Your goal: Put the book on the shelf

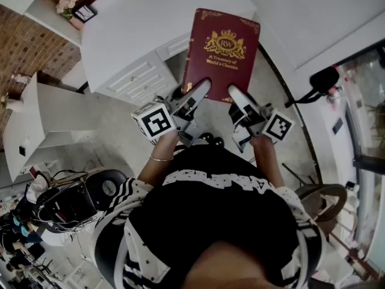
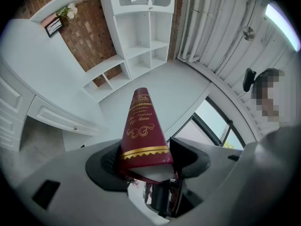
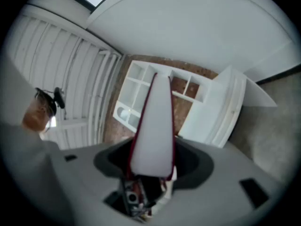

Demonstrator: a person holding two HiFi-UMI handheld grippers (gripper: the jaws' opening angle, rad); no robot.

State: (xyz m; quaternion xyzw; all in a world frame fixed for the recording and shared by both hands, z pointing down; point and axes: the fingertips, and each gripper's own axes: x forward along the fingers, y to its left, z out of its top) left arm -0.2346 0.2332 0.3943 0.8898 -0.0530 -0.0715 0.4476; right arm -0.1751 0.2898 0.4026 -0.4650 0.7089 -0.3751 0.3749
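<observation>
The red book [image 1: 221, 47] is held in the air in front of the person, its near edge clamped by the left tongs [image 1: 197, 94] and the right tongs [image 1: 238, 99], both spread wide on it; the head view shows its gold-crested cover; the left gripper view shows its spine and the white shelf [image 2: 141, 36] beyond; the right gripper view shows its white page edge.

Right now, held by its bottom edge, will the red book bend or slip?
Probably stiff: the book looks flat, gripped only at its bottom edge. Likely rather heavy: its page block looks thick. The smooth cover might slip between the fingers.
</observation>
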